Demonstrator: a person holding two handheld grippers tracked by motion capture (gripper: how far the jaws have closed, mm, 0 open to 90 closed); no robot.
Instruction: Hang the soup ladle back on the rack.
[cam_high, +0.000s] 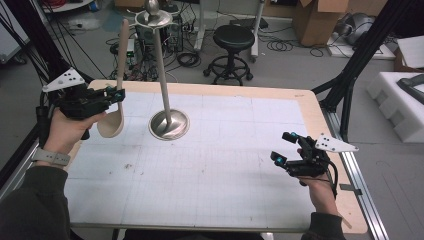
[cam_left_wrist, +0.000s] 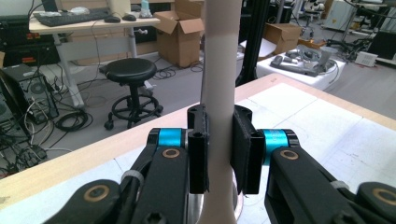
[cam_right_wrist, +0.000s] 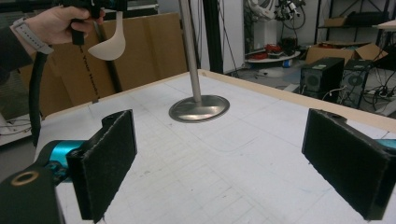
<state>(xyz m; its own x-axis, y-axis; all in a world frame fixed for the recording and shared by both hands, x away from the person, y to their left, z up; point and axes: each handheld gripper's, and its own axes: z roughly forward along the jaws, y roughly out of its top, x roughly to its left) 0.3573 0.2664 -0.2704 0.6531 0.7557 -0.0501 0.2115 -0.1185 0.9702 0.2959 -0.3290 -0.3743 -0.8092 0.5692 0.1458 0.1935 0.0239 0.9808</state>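
My left gripper (cam_high: 119, 95) is shut on the handle of a beige ladle (cam_high: 121, 55) and holds it upright above the table's left side, bowl (cam_high: 111, 122) down and handle up. In the left gripper view the black pads (cam_left_wrist: 198, 154) press both sides of the handle (cam_left_wrist: 219, 70). A metal stand (cam_high: 162, 75) with a round base (cam_high: 169, 125) and a dished top rises just right of the ladle. My right gripper (cam_high: 282, 147) hangs open over the table's right front, nothing between its wide-set pads (cam_right_wrist: 109, 158). The right gripper view looks toward the stand base (cam_right_wrist: 199, 108) and the ladle (cam_right_wrist: 109, 46).
The white gridded mat lies on a wood-edged table (cam_high: 320, 125). Behind the table stand a black stool (cam_high: 232, 37), cables and cardboard boxes (cam_high: 320, 20). Black frame legs (cam_high: 360, 55) rise at both sides; white foam blocks (cam_high: 400, 100) lie on the floor at right.
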